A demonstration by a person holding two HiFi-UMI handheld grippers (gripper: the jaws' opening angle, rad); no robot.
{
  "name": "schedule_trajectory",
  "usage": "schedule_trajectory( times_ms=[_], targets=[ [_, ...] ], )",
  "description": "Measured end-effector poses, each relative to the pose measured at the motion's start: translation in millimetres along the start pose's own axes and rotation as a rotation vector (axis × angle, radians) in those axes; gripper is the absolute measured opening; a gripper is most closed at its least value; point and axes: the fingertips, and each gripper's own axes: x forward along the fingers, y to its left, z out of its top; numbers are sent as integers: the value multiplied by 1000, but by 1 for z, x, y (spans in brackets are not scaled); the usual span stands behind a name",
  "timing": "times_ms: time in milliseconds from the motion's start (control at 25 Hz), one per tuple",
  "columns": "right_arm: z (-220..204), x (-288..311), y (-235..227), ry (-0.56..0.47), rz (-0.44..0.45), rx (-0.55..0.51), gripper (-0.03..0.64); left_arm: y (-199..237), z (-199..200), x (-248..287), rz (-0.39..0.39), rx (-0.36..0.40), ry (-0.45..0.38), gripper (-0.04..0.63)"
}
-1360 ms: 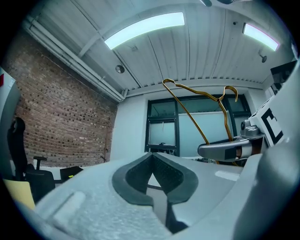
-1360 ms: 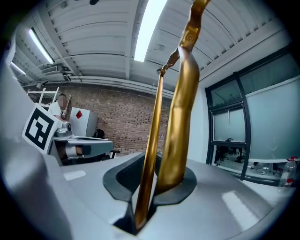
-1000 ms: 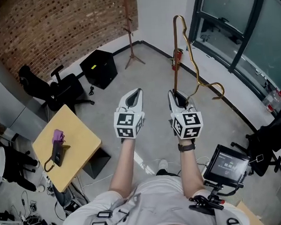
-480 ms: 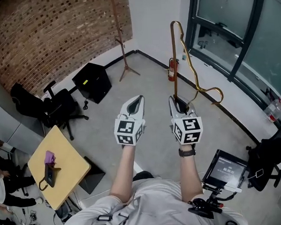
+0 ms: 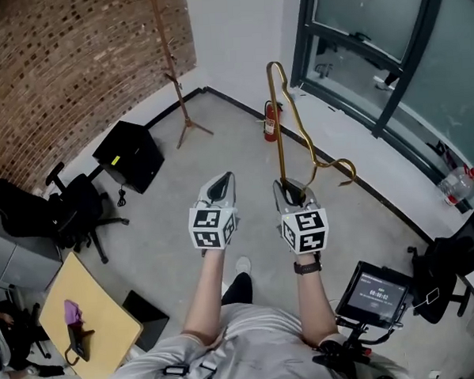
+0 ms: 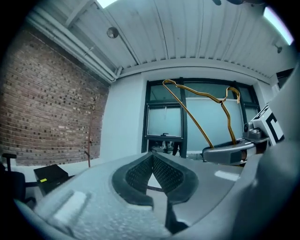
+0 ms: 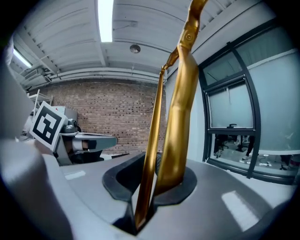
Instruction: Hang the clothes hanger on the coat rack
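Pinching the gold clothes hanger (image 5: 280, 131) upright, the right gripper (image 5: 291, 188) is well apart from the coat rack (image 5: 169, 65). Only the right gripper view shows its jaws clamped on the hanger's two bars. The left gripper view shows the left gripper (image 6: 152, 161), equally far from the rack, with pads pressed together and nothing between them.

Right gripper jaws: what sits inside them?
A gold hanger, with one end clamped in the right gripper and two gold bars rising out of it. How far the metal runs down inside is covered by the gripper's own body.
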Motion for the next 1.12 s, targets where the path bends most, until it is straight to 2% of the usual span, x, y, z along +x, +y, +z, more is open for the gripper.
schedule_trajectory(
  times_ms=[160, 320, 520, 640, 760, 960, 1040, 1120],
  targets=[
    [25, 56, -47, 2, -43, -14, 61, 20, 25, 79, -46, -5, -34, 0],
    [43, 112, -74, 7, -63, -34, 61, 40, 44, 139, -86, -10, -63, 0],
    [37, 160, -93, 17, -59, -25, 61, 62, 36, 203, -126, -39, -50, 0],
    [20, 178, -123, 64, -96, 18, 61, 61, 23, 238, -161, -67, -18, 0],
    [22, 201, -160, 53, -107, 60, 61, 57, 18, 276, -182, -60, -7, 0],
    [32, 270, -220, 28, -70, 72, 63, 66, 17, 359, -162, -35, 17, 0],
    [46, 308, -240, 20, -34, 52, 63, 76, 30, 397, -150, -28, 6, 0],
    [68, 345, -257, -14, 3, 41, 62, 86, 54, 431, -143, 18, -29, 0]
  ],
)
